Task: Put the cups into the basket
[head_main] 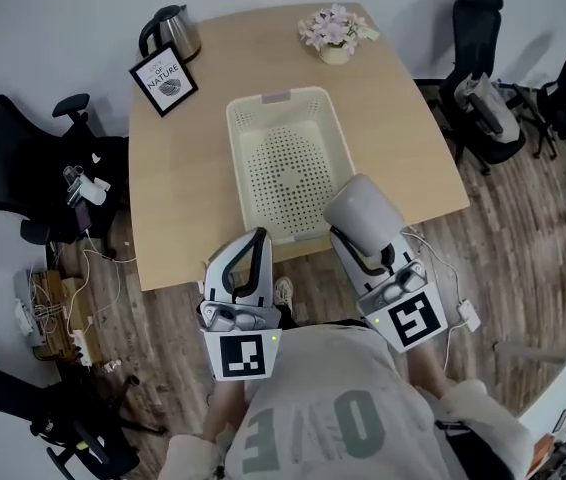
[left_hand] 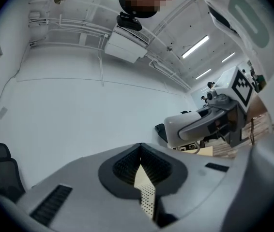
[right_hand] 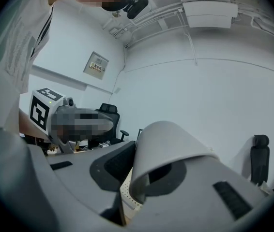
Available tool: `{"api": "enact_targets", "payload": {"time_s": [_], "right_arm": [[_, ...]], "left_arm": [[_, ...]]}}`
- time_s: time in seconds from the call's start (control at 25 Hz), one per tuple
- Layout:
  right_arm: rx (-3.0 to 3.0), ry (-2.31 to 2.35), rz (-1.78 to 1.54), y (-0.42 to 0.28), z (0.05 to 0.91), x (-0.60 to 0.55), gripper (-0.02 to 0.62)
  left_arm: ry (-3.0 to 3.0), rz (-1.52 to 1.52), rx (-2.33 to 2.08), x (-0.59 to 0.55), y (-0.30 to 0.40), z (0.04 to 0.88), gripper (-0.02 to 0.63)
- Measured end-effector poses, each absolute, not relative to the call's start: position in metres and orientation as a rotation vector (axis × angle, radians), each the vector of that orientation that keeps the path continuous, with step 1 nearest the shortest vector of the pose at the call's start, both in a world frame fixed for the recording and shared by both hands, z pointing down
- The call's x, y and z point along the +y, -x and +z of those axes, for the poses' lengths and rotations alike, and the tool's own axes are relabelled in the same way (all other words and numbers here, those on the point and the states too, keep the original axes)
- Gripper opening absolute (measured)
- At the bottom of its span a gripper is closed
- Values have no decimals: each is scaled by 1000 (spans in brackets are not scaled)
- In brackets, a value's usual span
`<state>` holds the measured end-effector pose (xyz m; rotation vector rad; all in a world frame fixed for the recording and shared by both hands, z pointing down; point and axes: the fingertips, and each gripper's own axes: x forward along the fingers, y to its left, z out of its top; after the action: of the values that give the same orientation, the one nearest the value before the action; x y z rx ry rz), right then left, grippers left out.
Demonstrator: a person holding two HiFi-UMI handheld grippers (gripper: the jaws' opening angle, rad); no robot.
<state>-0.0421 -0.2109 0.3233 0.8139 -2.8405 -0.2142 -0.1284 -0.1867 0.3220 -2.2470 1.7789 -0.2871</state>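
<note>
Two grippers appear at the lower middle of the head view, both pointing up the frame toward the table [head_main: 413, 138]. My right gripper [head_main: 361, 250] is clamped on the one cup [head_main: 361, 208] in view, a pale grey cup lying tilted with its closed end toward the basket [head_main: 235, 158]. In the right gripper view the cup's wall sits between my two jaws, one jaw inside the mouth and the other outside it. The cup hangs over the basket's near rim, at the table's near edge, and is not yet inside.

My left gripper [head_main: 256, 240] sits just left of the right one, below the basket's near left corner. Its jaws are together at the tips with nothing held. A narrow slit behind the tips shows only the basket's perforated floor.

The basket is cream, rectangular and empty, and stands at the middle of the light wooden table. A kettle [head_main: 173, 33] and a framed print [head_main: 163, 80] stand at the table's upper left corner. A pot of flowers [head_main: 335, 33] stands at its upper edge, right of centre. Black office chairs stand on the floor at the left [head_main: 13, 168] and the upper right [head_main: 483, 78] of the frame.
</note>
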Motion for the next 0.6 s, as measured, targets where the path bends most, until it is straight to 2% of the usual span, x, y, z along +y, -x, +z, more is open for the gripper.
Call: {"api": "enact_targets", "payload": {"time_s": [0.32,0.6], "right_arm": [[-2756,-853,-244,79,328,-267,48],[-2695,-773,-290,89,332,-306,48]], "left_arm": [[2245,-272,1753,-237,177,322,8],[2235,-320,1766,-268,174,323,8]]}}
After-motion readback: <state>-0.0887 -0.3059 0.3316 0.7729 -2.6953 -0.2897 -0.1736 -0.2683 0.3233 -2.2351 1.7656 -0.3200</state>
